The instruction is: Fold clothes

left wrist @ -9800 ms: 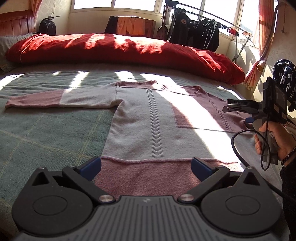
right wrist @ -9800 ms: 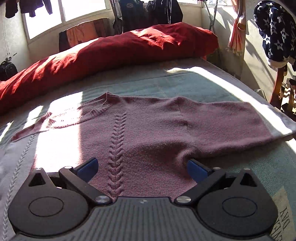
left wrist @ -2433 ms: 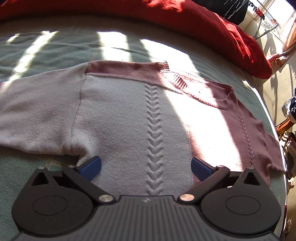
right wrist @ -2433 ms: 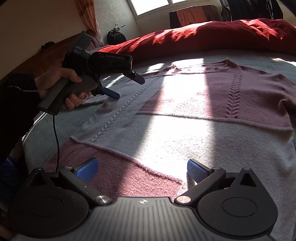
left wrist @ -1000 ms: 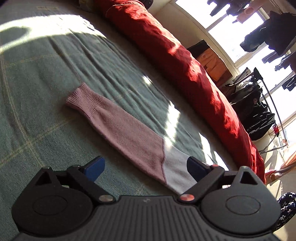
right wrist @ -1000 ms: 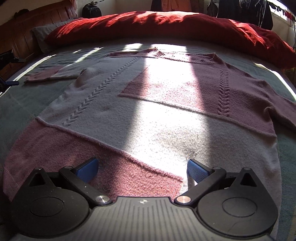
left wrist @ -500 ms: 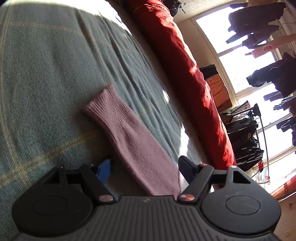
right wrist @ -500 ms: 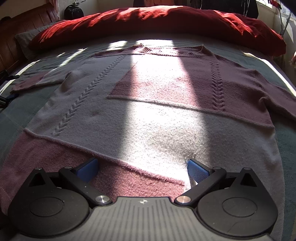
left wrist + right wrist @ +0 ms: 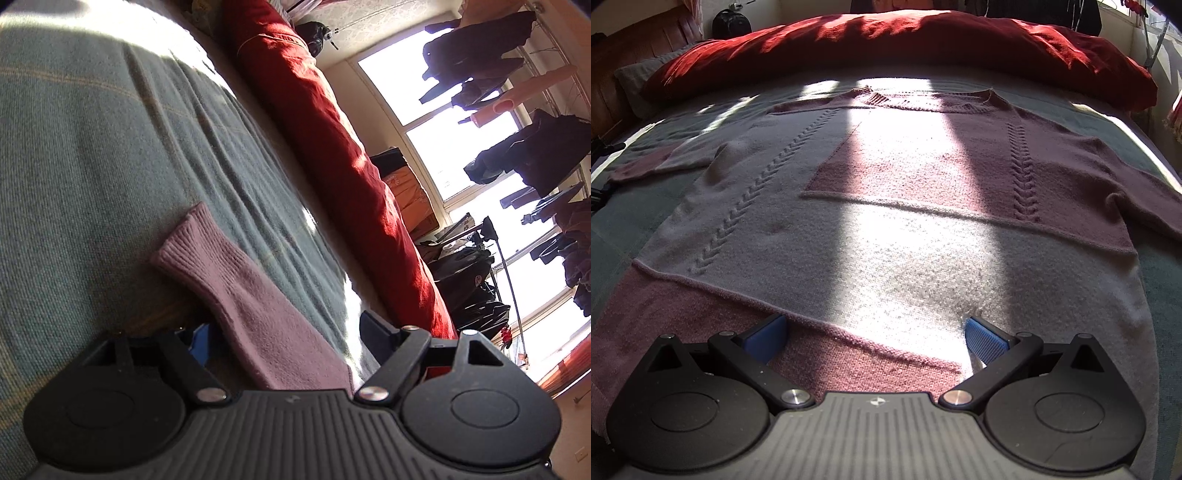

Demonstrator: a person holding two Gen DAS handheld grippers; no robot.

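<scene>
On the green bedspread, we see the sweater's pink sleeve running between the left gripper, whose fingers have just been opening, unclamped. Centre frame, the sweater lies flat; the right gripper stands apart over its hem.

A sweater lay spread flat on the bed, its hem nearest the right wrist camera and its neckline toward the far side. Behind the neckline a rolled quilt stretched across the bed. One sleeve ran out to the left over the bedcover, cuff farthest from the body; the other sleeve ran off to the right. The left claw straddled the left sleeve, one finger on either side. The right claw sat over the hem. Beyond the quilt, clothes hung on a rack before the window.
</scene>
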